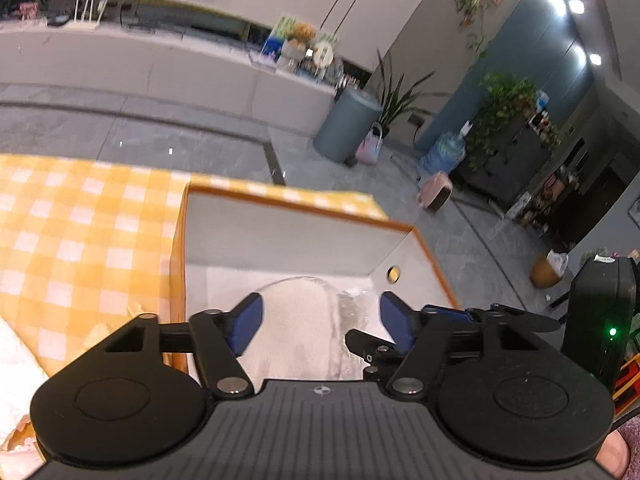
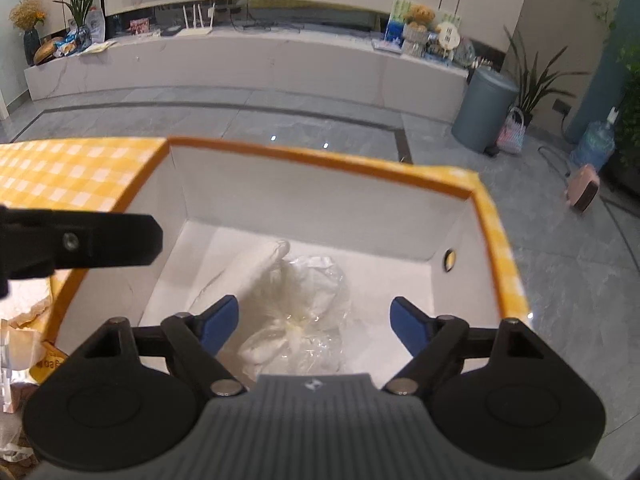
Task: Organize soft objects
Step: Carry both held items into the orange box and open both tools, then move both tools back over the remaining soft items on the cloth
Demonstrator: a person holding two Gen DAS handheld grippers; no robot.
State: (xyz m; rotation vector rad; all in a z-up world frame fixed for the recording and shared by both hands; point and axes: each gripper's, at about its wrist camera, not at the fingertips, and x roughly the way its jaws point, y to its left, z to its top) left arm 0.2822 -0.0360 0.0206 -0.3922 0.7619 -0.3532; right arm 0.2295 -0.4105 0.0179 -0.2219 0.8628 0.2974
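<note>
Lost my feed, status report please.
Both grippers, left and right, open over the box. Bagged white soft item lies inside, released. Nothing in the way.

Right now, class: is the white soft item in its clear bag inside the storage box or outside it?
Inside: the bagged white soft item lies on the box's floor.

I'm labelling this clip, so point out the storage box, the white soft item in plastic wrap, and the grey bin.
storage box [image 2: 320,158]: right wrist view, far orange rim.
white soft item [image 2: 256,270]: right wrist view, its upper white part.
grey bin [image 2: 482,114]: right wrist view, its side.
</note>
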